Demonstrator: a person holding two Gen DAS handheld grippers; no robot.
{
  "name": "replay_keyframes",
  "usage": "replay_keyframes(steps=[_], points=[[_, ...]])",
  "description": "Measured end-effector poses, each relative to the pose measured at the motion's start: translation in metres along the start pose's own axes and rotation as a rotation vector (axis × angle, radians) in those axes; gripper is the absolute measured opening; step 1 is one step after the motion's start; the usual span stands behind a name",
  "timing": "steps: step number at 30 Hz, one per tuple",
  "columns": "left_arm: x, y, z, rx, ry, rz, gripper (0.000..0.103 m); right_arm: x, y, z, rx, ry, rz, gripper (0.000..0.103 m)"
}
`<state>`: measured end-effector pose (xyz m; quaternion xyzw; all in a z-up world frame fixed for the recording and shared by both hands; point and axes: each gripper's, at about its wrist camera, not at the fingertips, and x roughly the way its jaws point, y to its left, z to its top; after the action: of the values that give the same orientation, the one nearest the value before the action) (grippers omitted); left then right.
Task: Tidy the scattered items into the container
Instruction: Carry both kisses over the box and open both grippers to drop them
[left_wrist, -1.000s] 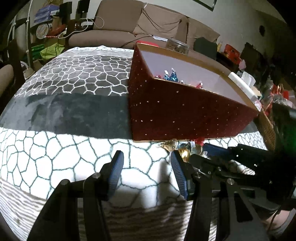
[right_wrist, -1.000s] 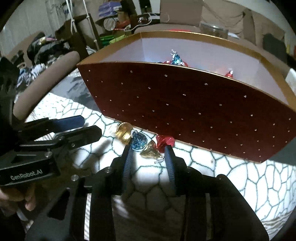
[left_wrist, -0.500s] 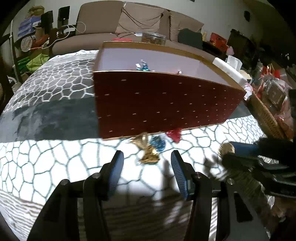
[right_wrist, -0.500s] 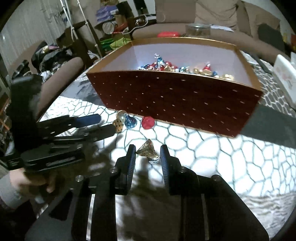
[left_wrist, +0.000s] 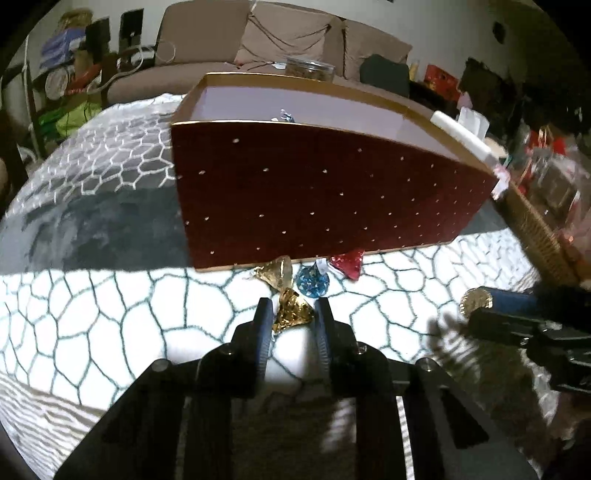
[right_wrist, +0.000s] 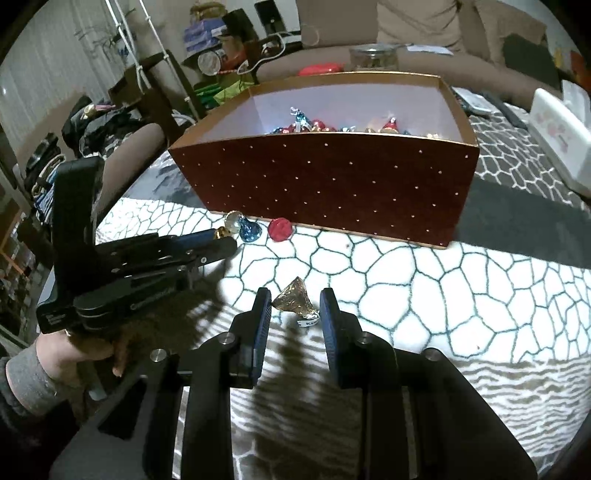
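Note:
A dark red box (left_wrist: 314, 195) with gold dots stands on the patterned cloth and holds several foil candies (right_wrist: 314, 123). At its near wall lie a gold candy (left_wrist: 277, 273), a blue one (left_wrist: 313, 282) and a red one (left_wrist: 347, 264). My left gripper (left_wrist: 293, 308) is shut on another gold candy (left_wrist: 291, 315) just in front of them. My right gripper (right_wrist: 294, 299) is shut on a gold candy (right_wrist: 295, 304) held above the cloth, further back from the box. The right wrist view shows the left gripper (right_wrist: 221, 240) low by the blue candy (right_wrist: 249, 230) and the red candy (right_wrist: 280, 229).
A wicker basket (left_wrist: 539, 236) sits at the table's right edge past the box. A white case (right_wrist: 557, 136) lies right of the box. A glass jar (right_wrist: 373, 55) stands behind the box, before a sofa (left_wrist: 288, 33). A person's hand (right_wrist: 74, 350) holds the left gripper.
My left gripper's jaws closed from wide apart onto the gold candy by the box. My right gripper drew back from the box and rose with its gold candy.

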<state>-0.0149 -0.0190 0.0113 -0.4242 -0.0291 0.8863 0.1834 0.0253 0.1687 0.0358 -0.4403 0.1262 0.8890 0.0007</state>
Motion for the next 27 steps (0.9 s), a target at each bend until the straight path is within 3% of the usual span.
replay_keyframes(steps=[12,27], points=[[-0.053,-0.020,0.029,0.031,-0.070,0.029,0.023,-0.024,0.012,0.019,0.000,-0.064,0.011,0.025],[-0.064,-0.045,0.096,0.039,-0.151,0.058,0.023,-0.044,-0.005,0.107,0.032,-0.178,-0.067,0.025]])
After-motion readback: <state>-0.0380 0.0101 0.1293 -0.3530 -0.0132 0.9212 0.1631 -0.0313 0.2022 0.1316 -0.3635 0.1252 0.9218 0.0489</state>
